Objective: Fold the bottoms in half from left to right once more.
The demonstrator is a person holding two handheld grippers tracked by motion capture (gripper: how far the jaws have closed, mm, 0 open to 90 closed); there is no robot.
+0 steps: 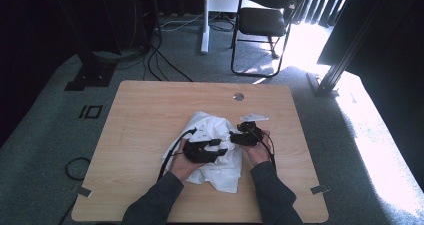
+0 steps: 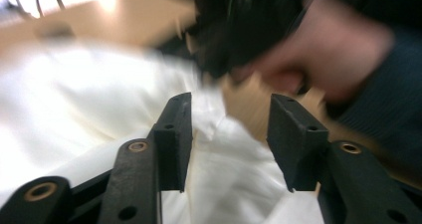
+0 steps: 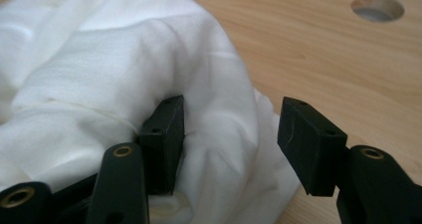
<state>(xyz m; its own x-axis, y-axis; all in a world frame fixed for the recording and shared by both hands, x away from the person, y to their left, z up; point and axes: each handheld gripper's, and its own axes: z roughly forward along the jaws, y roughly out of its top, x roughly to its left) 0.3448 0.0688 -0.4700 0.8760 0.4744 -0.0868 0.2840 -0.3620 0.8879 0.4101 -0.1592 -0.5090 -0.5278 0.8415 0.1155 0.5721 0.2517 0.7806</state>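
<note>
One soft, rumpled white cloth (image 1: 212,147) lies at the counter's (image 1: 150,115) centre, toward six o'clock. My left gripper (image 2: 230,139) and right gripper (image 3: 230,144) stand with matte black jaws parted over its folds, gripping nothing.

- A crumpled cloth (image 1: 212,152) lies on the table (image 1: 145,120), near the middle of its near half.
- The left gripper (image 1: 202,151) sits over the cloth's left part; the right gripper (image 1: 245,135) is at the cloth's right edge, just beside the left one.
- A round hole (image 1: 238,96) in the tabletop lies behind the cloth, toward the far edge.
- A chair (image 1: 265,20) stands on the floor behind the table, well apart from it.
- A coiled cable (image 1: 75,167) lies on the floor left of the table.
</note>
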